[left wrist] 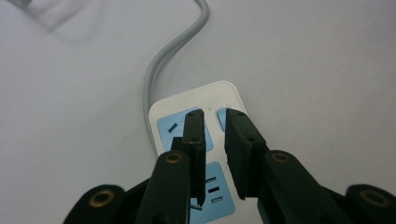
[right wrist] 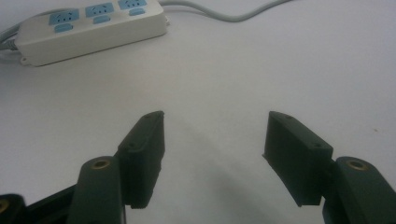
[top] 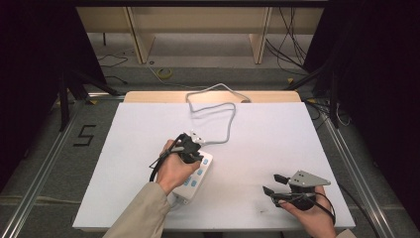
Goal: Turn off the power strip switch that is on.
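Blue sockets (left wrist: 184, 128) under hand-held gripper (left wrist: 215, 114)

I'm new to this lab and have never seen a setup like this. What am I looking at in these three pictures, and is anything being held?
A person sits at a white table and holds a hand-operated two-jaw tool in each hand; there is no robot arm. The high view looks down from above the person. The other two pictures come from small cameras riding on each tool, looking along its black jaws.

On the table lies a white power strip with blue sockets, and its grey cable loops toward the far edge.

The left gripper hovers just above the strip's cable end, with a narrow gap between its jaws and nothing in it. The right gripper rests apart near the table's front edge, jaws wide open and empty. So nothing is held.
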`<state>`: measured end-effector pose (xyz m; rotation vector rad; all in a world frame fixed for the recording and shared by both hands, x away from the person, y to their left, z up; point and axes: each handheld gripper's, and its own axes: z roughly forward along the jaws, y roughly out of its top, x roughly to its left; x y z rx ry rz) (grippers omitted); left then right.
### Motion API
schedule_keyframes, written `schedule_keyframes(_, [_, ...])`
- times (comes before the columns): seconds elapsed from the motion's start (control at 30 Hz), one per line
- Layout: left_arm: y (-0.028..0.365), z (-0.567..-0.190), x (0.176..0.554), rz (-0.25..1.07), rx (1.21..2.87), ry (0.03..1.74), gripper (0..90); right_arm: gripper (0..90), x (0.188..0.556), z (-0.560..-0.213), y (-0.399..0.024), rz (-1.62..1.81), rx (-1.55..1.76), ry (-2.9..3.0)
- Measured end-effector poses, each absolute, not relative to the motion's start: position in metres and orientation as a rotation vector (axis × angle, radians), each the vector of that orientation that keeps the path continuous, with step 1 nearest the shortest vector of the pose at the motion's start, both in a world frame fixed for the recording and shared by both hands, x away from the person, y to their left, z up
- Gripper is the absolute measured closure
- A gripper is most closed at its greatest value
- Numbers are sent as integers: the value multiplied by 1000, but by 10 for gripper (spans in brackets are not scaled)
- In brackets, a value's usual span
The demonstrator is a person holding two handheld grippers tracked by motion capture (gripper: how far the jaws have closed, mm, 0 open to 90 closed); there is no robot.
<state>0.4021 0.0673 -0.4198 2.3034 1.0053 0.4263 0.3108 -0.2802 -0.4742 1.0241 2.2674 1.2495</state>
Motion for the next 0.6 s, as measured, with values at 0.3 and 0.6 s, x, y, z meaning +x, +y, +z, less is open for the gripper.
schedule_keyframes(0.3, [89,-419,388,427,2212,994,646,388,310,-474,-280,1247,1025,2268])
schedule_keyframes(0.6, [110,-419,374,417,2144,1023,513,386,310,-474,-280,1254,1024,2268])
